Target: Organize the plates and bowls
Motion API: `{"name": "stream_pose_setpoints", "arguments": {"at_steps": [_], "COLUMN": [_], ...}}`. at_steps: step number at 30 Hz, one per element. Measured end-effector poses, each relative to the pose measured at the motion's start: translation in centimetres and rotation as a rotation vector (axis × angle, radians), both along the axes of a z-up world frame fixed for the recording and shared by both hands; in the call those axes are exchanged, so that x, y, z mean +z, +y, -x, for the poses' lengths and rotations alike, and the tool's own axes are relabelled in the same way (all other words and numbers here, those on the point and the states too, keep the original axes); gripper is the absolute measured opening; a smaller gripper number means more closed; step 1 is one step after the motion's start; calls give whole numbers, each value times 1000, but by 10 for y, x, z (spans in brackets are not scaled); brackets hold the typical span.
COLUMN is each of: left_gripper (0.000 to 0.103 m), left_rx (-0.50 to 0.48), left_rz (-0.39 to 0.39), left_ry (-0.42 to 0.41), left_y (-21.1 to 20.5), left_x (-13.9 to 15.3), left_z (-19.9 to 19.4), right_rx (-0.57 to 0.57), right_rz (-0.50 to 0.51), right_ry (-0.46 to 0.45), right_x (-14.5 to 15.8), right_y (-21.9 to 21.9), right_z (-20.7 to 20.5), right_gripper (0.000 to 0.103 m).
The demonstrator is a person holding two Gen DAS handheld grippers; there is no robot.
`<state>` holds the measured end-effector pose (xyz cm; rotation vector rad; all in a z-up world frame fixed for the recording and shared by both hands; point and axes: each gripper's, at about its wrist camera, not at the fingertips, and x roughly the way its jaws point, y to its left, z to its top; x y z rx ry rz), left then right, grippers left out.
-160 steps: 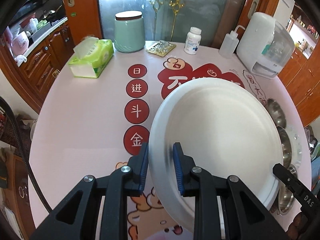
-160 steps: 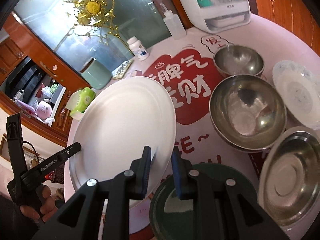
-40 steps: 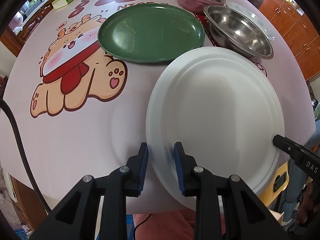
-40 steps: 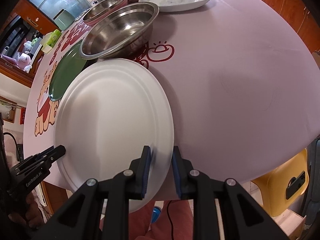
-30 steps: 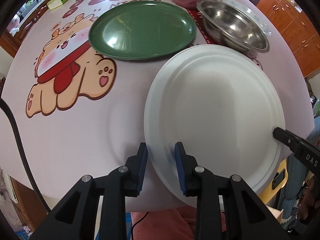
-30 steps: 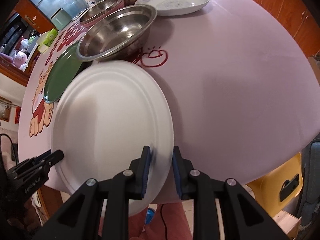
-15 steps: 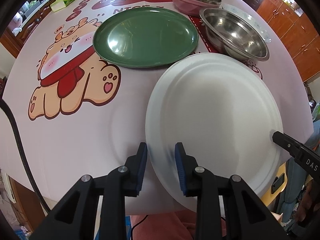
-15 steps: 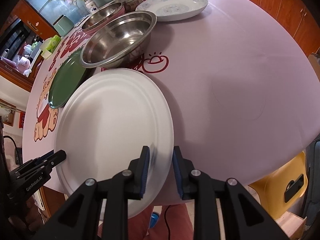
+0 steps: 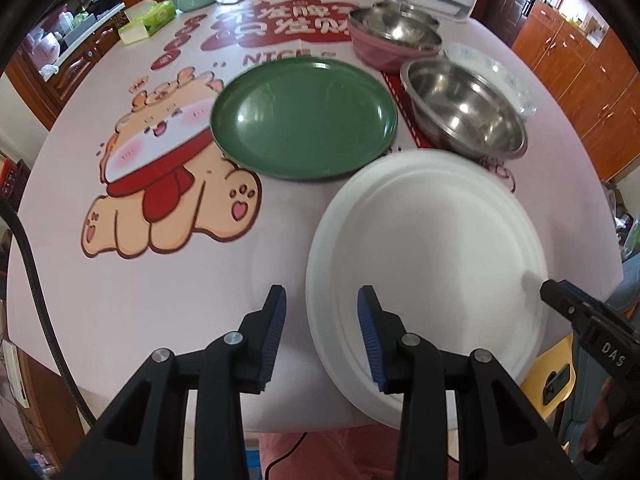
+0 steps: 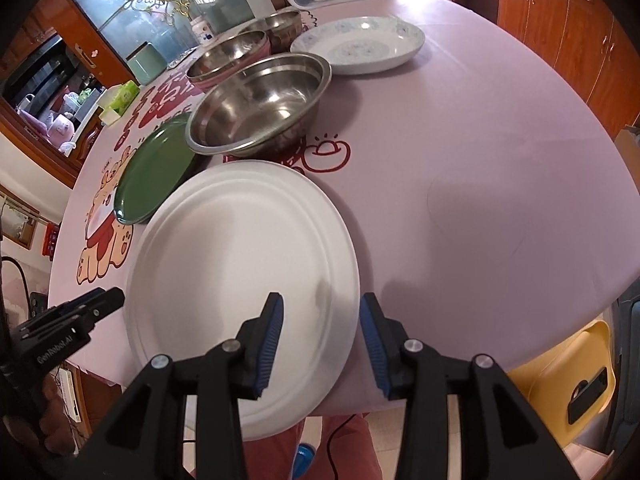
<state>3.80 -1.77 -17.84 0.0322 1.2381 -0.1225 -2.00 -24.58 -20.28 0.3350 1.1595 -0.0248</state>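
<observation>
Two sets of my jaws are opening, each straddling the rim of the white plate (image 9: pixel 432 248) without pressing it. The counter (image 9: pixel 160 280) carries everything. The plate lies flat at its near edge, partly overhanging. My left gripper (image 9: pixel 322 334) stands at the plate's 9 o'clock, my right gripper (image 10: pixel 320 340) at its 3 o'clock. The green plate (image 9: pixel 304 118) lies at 11 o'clock from the white one, the steel bowl (image 9: pixel 464 114) at 1 o'clock.
</observation>
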Motion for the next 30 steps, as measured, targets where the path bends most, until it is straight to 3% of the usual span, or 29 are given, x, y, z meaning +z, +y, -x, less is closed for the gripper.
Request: {"name": "stream_pose_setpoints", "arguments": {"at_steps": [11,27,30], "left_gripper": [37,42,46], "left_rx": [-30,-200,-233], "left_rz": [-12,50,61], "left_ry": [-34,-87,-107], "left_y": [8,16,16], "left_x": [38,70,74], "left_z": [-3,-33,-37], "right_rx": [-61,-209,-237], "right_rz": [-2,45,53], "right_ry": [-64,-159,-181], "right_x": [28,73,76], "right_y": [4,23,24], "right_z": [-1,2,6], "right_gripper": [40,40,49]}}
